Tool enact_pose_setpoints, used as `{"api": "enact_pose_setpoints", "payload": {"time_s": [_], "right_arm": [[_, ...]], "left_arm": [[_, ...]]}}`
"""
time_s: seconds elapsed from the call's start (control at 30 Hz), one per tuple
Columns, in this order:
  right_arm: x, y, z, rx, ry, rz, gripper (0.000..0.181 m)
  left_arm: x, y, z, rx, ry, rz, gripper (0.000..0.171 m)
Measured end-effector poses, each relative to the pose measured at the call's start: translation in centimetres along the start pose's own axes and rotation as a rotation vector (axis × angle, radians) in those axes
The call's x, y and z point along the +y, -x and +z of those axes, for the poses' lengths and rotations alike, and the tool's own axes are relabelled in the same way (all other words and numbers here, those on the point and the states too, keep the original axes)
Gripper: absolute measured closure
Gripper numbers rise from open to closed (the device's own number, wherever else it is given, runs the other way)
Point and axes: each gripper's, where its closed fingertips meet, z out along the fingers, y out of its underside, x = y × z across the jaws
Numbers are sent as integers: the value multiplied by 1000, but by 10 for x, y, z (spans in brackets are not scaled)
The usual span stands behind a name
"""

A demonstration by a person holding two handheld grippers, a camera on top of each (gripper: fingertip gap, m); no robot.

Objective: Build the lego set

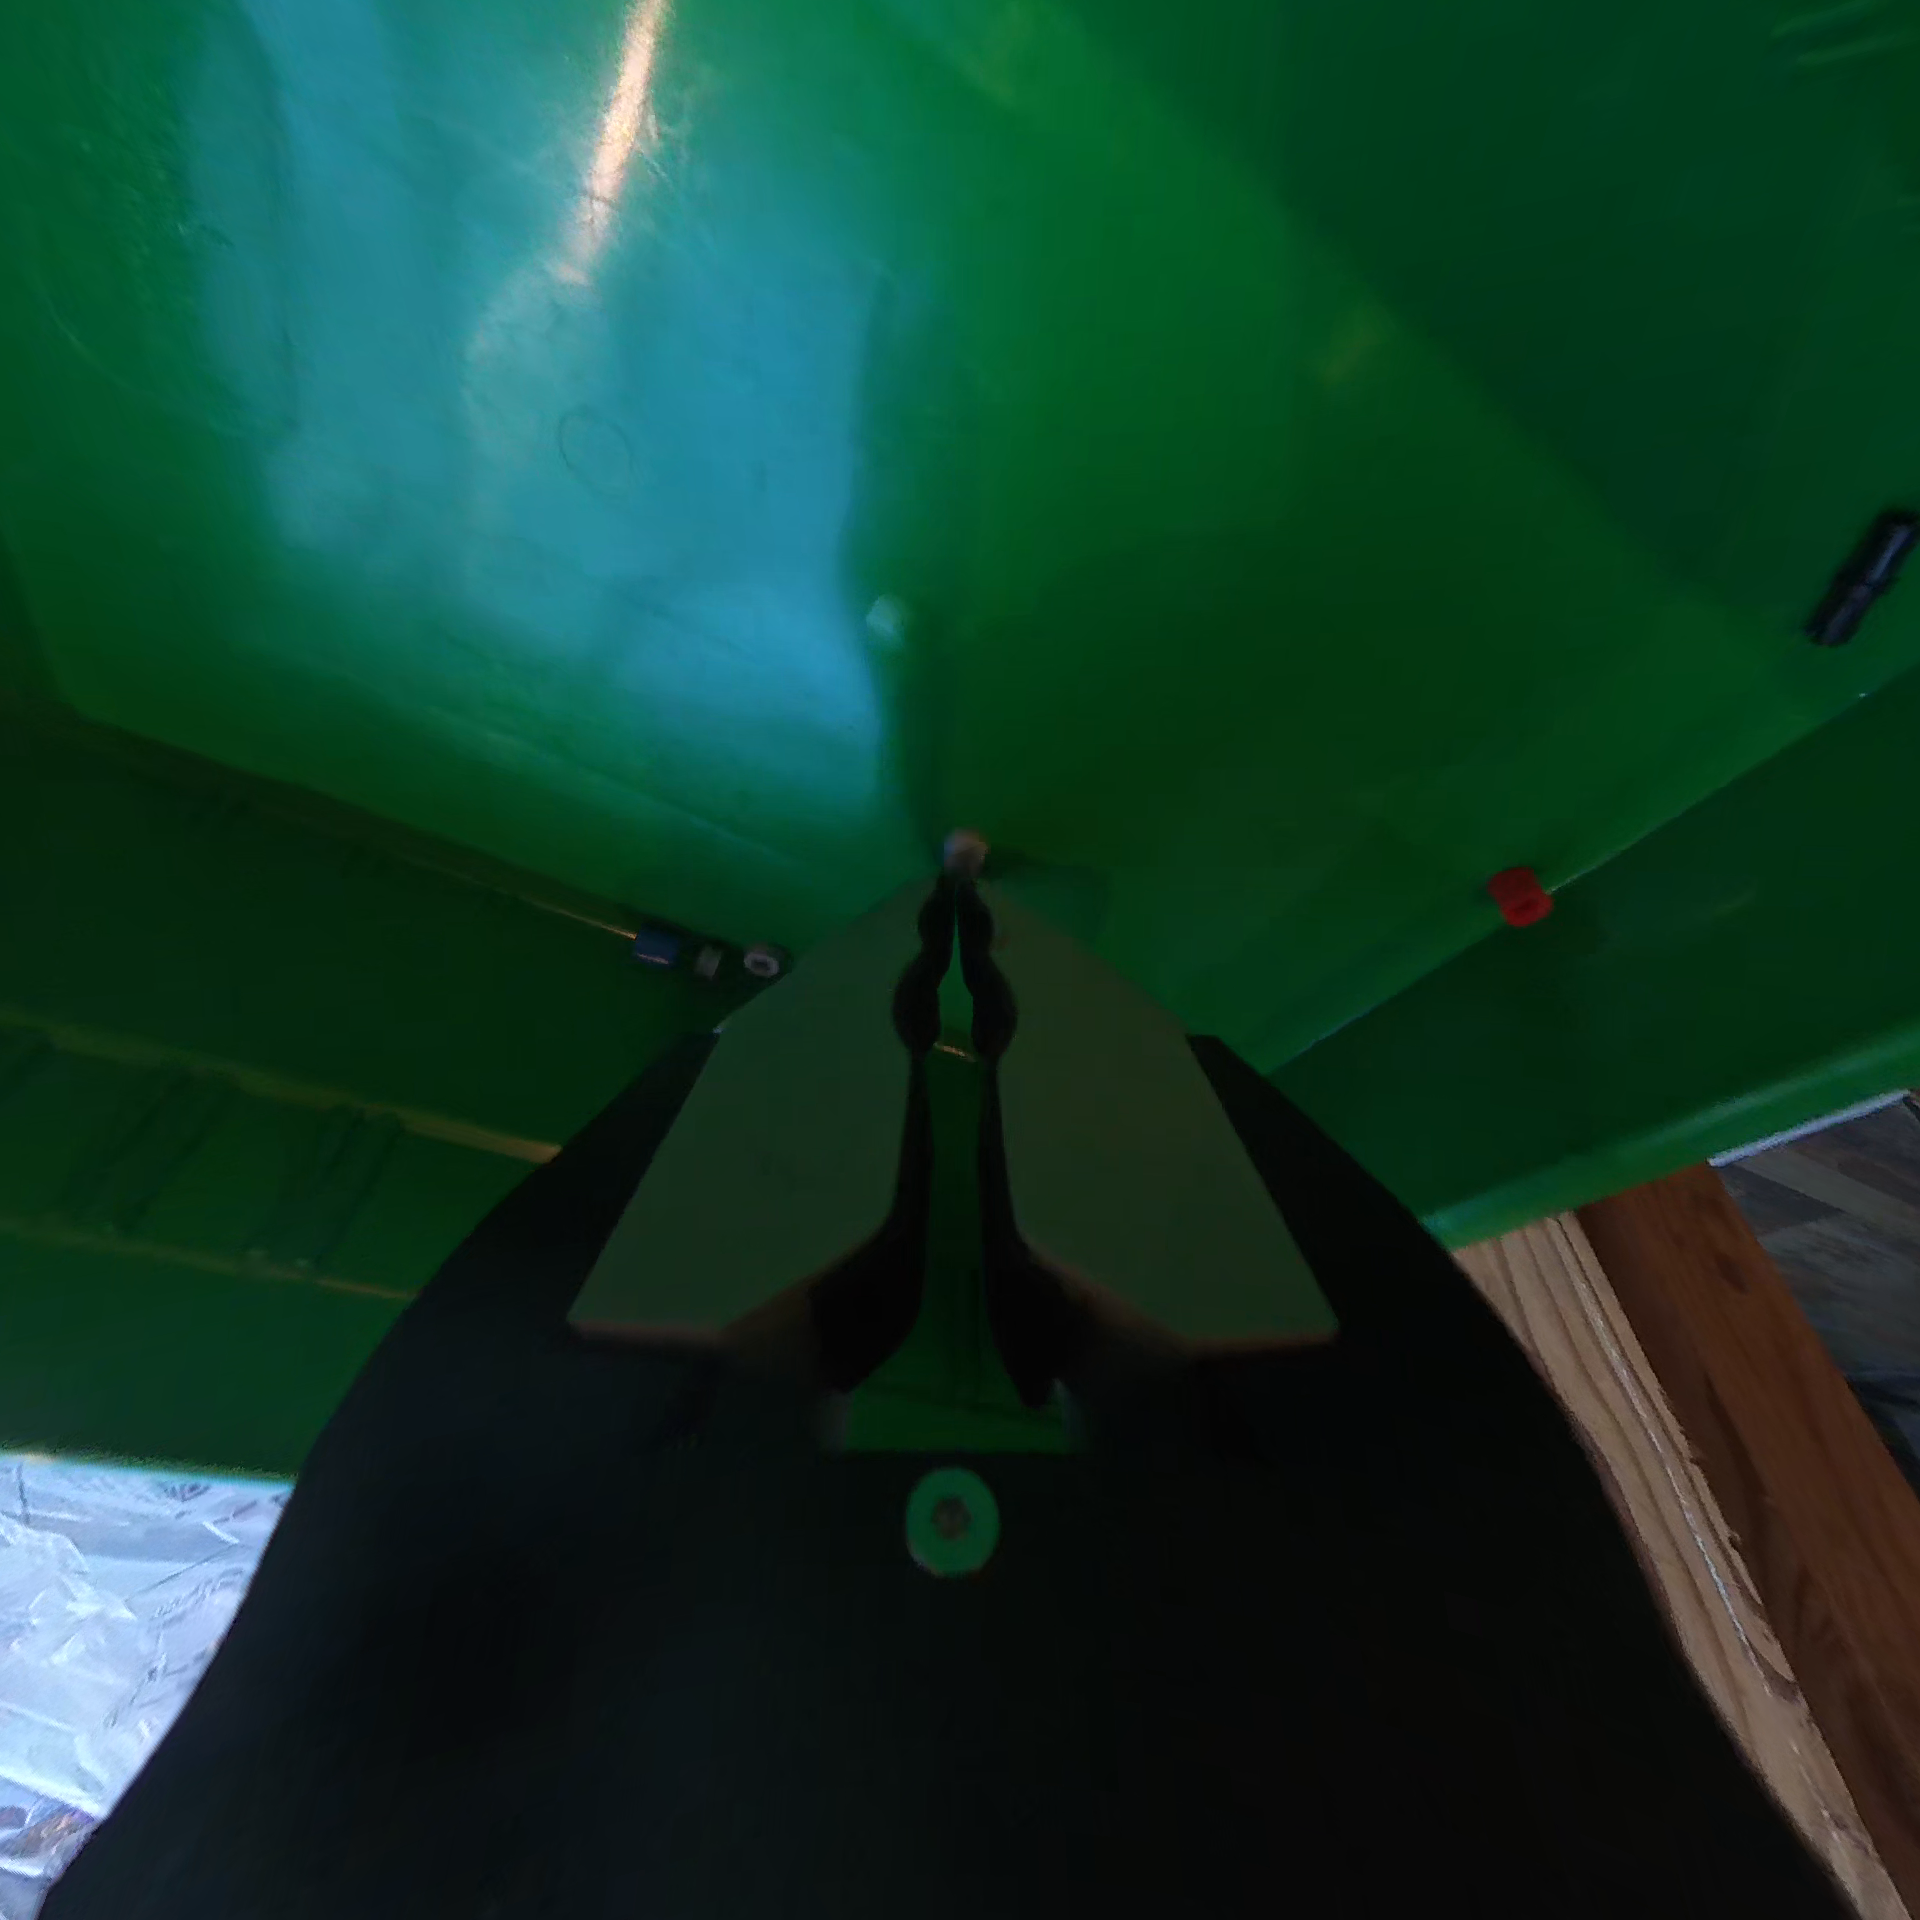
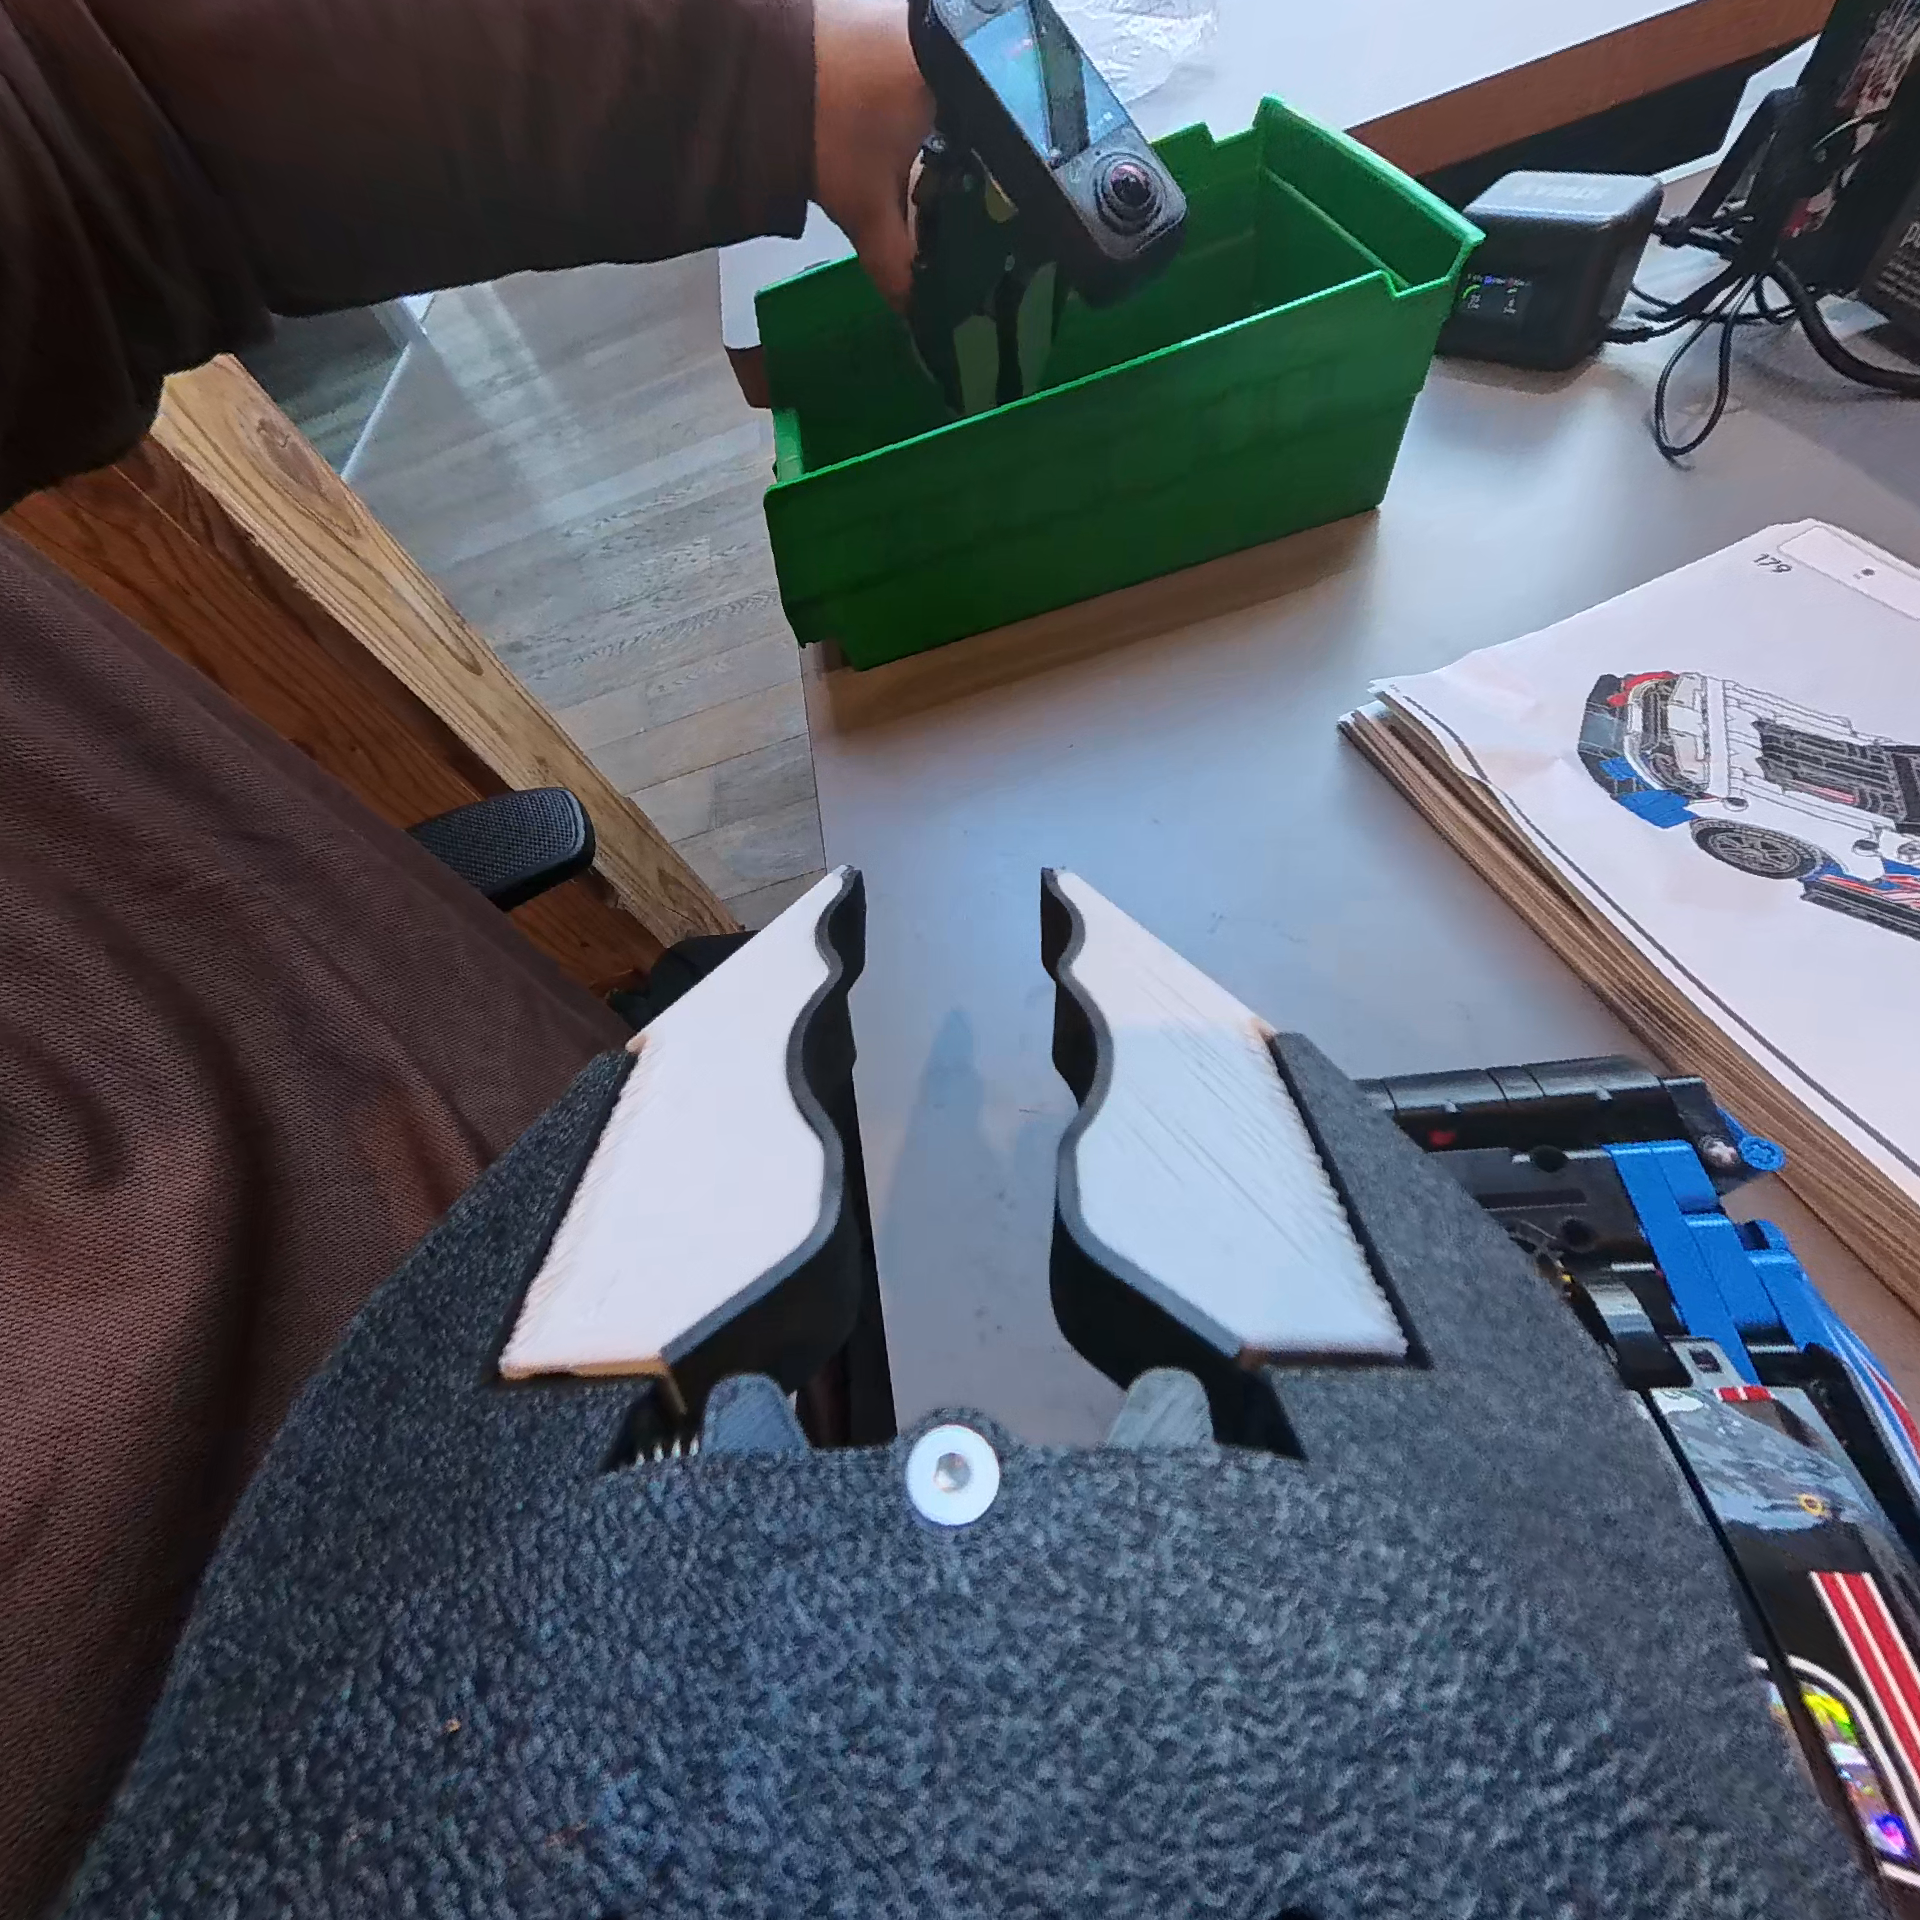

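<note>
My left gripper (image 1: 961,883) reaches down into a green bin (image 1: 623,416). Its fingertips are closed together at the bin floor and pinch a small light grey piece (image 1: 964,847), which is blurred. Loose pieces lie along the bin's edges: a blue one (image 1: 657,943), two small whitish ones (image 1: 764,958), a red one (image 1: 1519,896) and a black one (image 1: 1865,592). In the right wrist view a hand holds the left gripper (image 2: 987,353) inside the bin (image 2: 1091,499). My right gripper (image 2: 951,894) is open and empty above the grey table (image 2: 1195,831). The partly built black and blue car model (image 2: 1704,1247) lies to its right.
A stack of instruction pages (image 2: 1714,831) with a car picture lies at the right. A black device (image 2: 1548,270) with cables stands behind the bin. A wooden beam (image 2: 364,623) and a chair armrest (image 2: 509,842) are at the left, past the table edge. Crinkled plastic (image 1: 104,1610) lies beside the bin. My right fingertips sit around 40 centimetres from my left ones. From the left gripper's tips to the black device (image 2: 1548,270) is close to 25 centimetres.
</note>
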Motion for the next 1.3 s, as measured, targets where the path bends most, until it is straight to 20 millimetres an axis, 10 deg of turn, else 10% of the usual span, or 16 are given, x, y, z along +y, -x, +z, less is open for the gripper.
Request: {"api": "enact_pose_setpoints", "payload": {"time_s": [0.27,0.6,1.3], "right_arm": [[1,1,-2,11,4,-15,152],[-2,1,-2,17,-2,-11,153],[-4,1,-4,22,-5,-16,153]], "left_arm": [[4,11,-26,-44,-84,-71,171],[-51,-14,-22,-18,-287,-84,160],[-57,-9,-21,-28,-314,-65,168]]}}
